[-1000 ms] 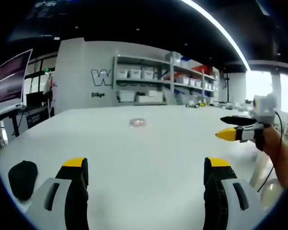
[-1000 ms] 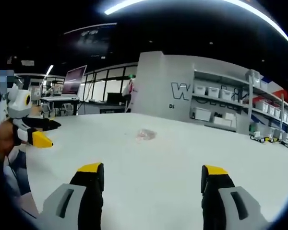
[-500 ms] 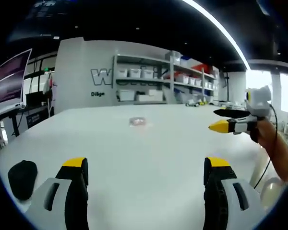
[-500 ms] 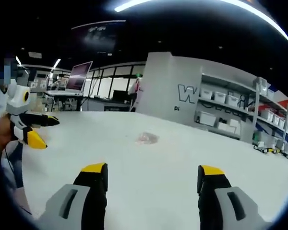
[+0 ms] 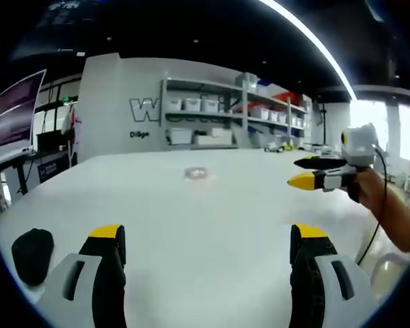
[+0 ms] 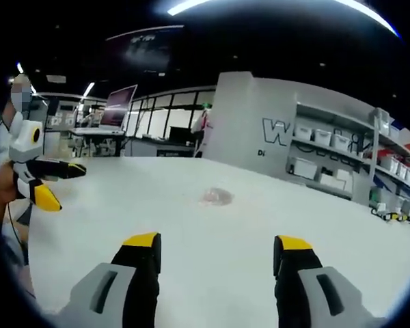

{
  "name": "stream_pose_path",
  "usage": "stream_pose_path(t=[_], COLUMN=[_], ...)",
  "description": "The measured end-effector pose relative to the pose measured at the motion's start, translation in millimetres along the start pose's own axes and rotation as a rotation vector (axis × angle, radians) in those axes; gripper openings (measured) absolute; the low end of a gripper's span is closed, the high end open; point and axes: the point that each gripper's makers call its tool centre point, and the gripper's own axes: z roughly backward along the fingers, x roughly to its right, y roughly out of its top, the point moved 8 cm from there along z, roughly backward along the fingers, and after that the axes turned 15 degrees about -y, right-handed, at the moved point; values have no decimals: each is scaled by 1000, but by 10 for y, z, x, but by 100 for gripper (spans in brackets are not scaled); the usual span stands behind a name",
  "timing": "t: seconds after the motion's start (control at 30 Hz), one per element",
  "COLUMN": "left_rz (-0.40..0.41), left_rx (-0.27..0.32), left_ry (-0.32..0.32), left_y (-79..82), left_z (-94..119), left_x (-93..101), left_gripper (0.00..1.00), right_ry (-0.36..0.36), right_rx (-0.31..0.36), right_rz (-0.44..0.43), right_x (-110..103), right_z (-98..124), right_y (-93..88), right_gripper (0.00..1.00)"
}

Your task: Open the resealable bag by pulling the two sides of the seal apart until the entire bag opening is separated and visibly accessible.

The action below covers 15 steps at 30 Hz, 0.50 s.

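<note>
While resting flat on the white surface (image 5: 191, 225), resealable bag (image 5: 196, 175) well apart from both tools, left hand-held gripper (image 5: 208, 249) spread wide, empty, right hand-held gripper (image 6: 217, 256) likewise spread, nearer than bag.

Left gripper (image 5: 208, 236): grey moulded bodies, black jaws, yellow tips. Right gripper (image 6: 219, 242): same grey, black, yellow. Black cable trailing beside right gripper's white housing in left gripper view.
</note>
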Motion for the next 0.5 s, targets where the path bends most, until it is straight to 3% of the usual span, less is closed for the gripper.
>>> stream_pose_path(t=[0.5], left_rz=[1], left_rx=[1], left_ry=[1], left_y=[-24], left_z=[24], left_x=[-3], left_gripper=[99], right_ry=[42], right_rx=[-21], right_rz=[27], right_x=[-20], right_z=[-195], right_y=[-46], right_gripper=[60])
